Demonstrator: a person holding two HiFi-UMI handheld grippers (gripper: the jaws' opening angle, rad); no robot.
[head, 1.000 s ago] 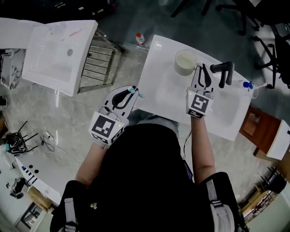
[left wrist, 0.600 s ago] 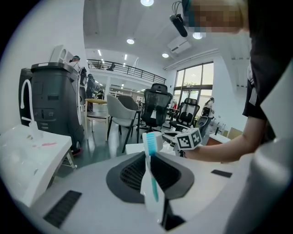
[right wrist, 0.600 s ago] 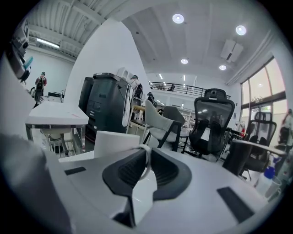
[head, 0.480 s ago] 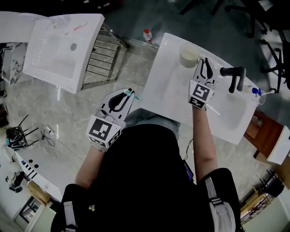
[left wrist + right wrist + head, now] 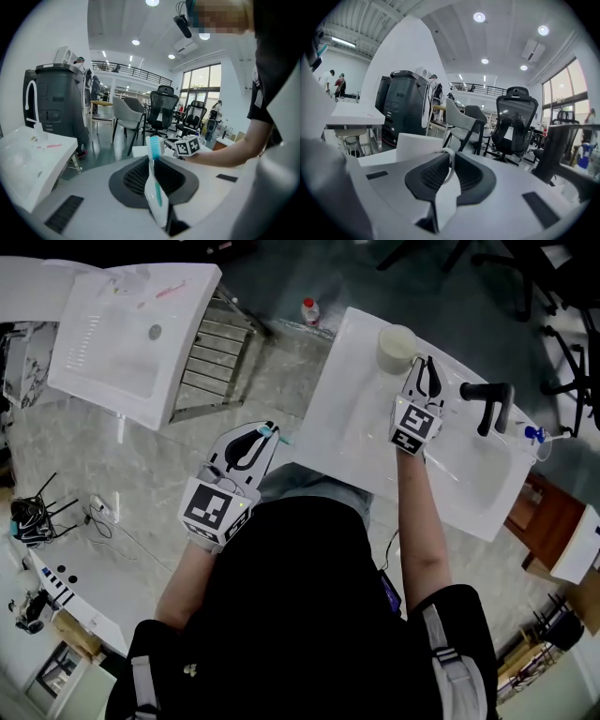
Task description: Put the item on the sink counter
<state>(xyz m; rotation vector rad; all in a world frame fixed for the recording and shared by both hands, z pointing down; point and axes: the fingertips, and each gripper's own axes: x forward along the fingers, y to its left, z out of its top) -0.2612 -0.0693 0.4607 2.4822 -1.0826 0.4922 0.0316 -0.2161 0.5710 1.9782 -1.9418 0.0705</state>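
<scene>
A white cup [image 5: 397,346] is at the far left corner of the white sink counter [image 5: 352,442]. My right gripper [image 5: 427,367] is shut on its handle; the handle's white loop [image 5: 450,165] shows between the jaws, with the cup body [image 5: 417,144] just beyond. Whether the cup rests on the counter I cannot tell. My left gripper [image 5: 267,434] hangs left of the counter's near edge, shut on a white toothbrush [image 5: 154,187] with teal bristles [image 5: 275,428] that stands upright between the jaws.
A black faucet [image 5: 487,401] rises from the counter right of the right gripper. A second white sink top [image 5: 112,343] lies on a metal rack [image 5: 211,357] at the left. A small bottle [image 5: 308,311] stands on the floor beyond. Office chairs stand further off.
The right gripper has sunk with the cup toward the counter's far left corner. The left gripper with the toothbrush has drifted a little away from the counter's edge.
</scene>
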